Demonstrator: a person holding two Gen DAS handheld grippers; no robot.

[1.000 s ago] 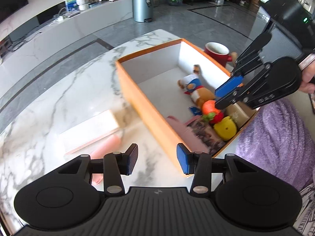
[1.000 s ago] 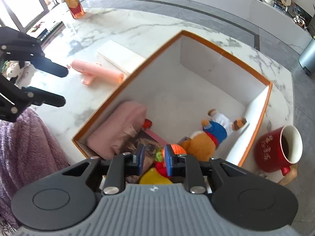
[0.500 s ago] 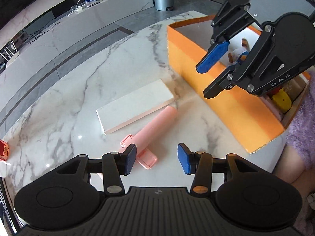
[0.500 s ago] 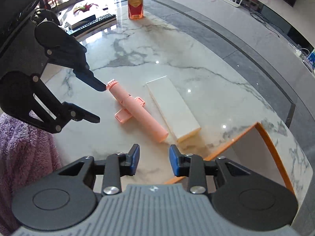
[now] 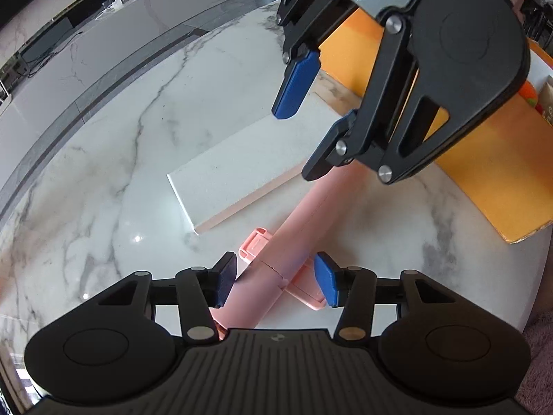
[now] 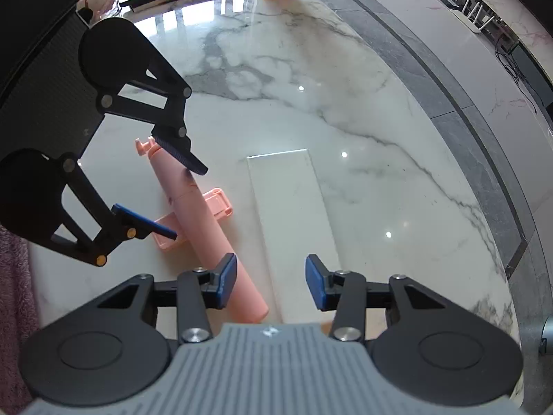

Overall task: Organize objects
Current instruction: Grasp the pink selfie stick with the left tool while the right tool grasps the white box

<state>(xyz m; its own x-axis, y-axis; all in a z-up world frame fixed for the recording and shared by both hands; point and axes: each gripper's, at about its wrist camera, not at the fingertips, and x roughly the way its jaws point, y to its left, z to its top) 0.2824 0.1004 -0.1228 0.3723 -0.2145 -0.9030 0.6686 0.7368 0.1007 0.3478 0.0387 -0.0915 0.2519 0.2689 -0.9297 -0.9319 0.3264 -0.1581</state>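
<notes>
Orange box (image 5: 490, 159) sits on the marble bench (image 5: 103, 180), beside a white slab (image 5: 242, 169) and a pink stick (image 5: 304, 221). Left gripper (image 5: 274, 283) straddles the stick, fingers opening, not pressing. Right gripper (image 6: 271, 282) hovers above slab and stick, fingers opening, empty.

I see a pink tube-shaped gadget (image 5: 311, 214) with fold-out clips lying flat beside a white box (image 5: 238, 169), mid-tabletop, near an orange box (image 5: 484, 159)

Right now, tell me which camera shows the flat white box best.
The right wrist view. There the white box lies nearly whole on the marble table, and only its near end is hidden behind the camera's own tool. In the left wrist view the right tool hangs in front of its far end.
</notes>
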